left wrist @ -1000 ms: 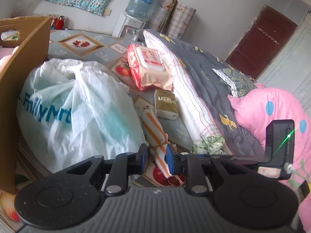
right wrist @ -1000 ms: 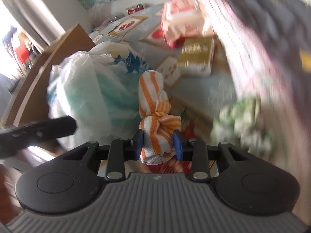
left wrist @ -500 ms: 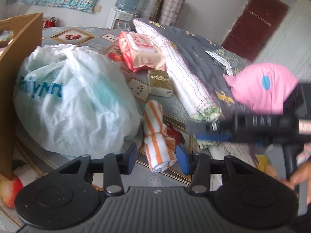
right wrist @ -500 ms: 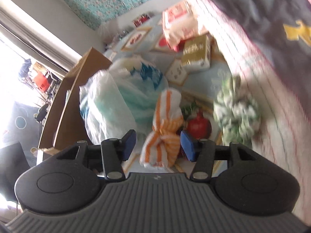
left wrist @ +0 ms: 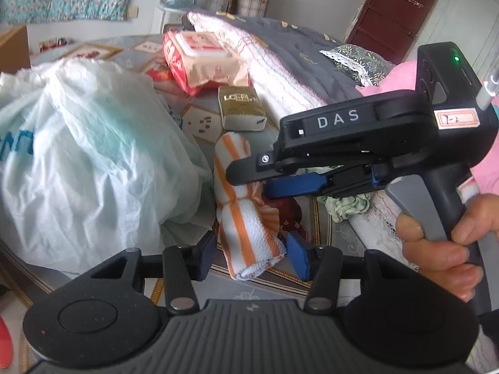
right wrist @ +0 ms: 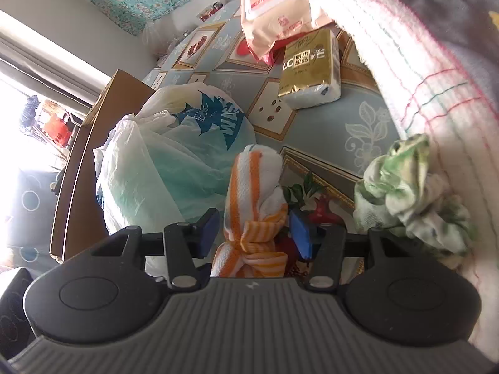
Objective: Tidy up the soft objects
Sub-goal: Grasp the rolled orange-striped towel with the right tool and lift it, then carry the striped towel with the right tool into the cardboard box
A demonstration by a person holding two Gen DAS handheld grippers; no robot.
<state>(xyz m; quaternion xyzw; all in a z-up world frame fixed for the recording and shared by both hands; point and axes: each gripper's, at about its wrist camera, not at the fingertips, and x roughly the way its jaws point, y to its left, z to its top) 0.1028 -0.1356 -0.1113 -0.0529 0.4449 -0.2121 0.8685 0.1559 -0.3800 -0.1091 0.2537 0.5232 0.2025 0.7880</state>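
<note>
An orange-and-white striped towel [left wrist: 243, 227], tied in a knot, lies on the patterned tablecloth beside a white plastic bag [left wrist: 87, 155]. My left gripper [left wrist: 252, 257] is open, its blue pads either side of the towel's near end with slim gaps. My right gripper [right wrist: 254, 230] is open too, and the pads flank the towel [right wrist: 252, 187] at its knot without pressing it. In the left wrist view the right gripper [left wrist: 249, 177] reaches in from the right over the towel, held by a hand [left wrist: 443, 243].
A wet-wipes pack [right wrist: 277, 15] and a gold tissue pack [right wrist: 308, 65] lie further back. A crumpled green-and-white cloth [right wrist: 408, 193] sits right of the towel against a folded quilt [left wrist: 280, 71]. A cardboard box [right wrist: 84, 155] stands behind the bag [right wrist: 162, 168]. A pink plush [left wrist: 402, 74] lies far right.
Both grippers were shut on the towel a second ago and have opened off it. The towel now rests on the table, and the right gripper has swung into the left wrist view.
</note>
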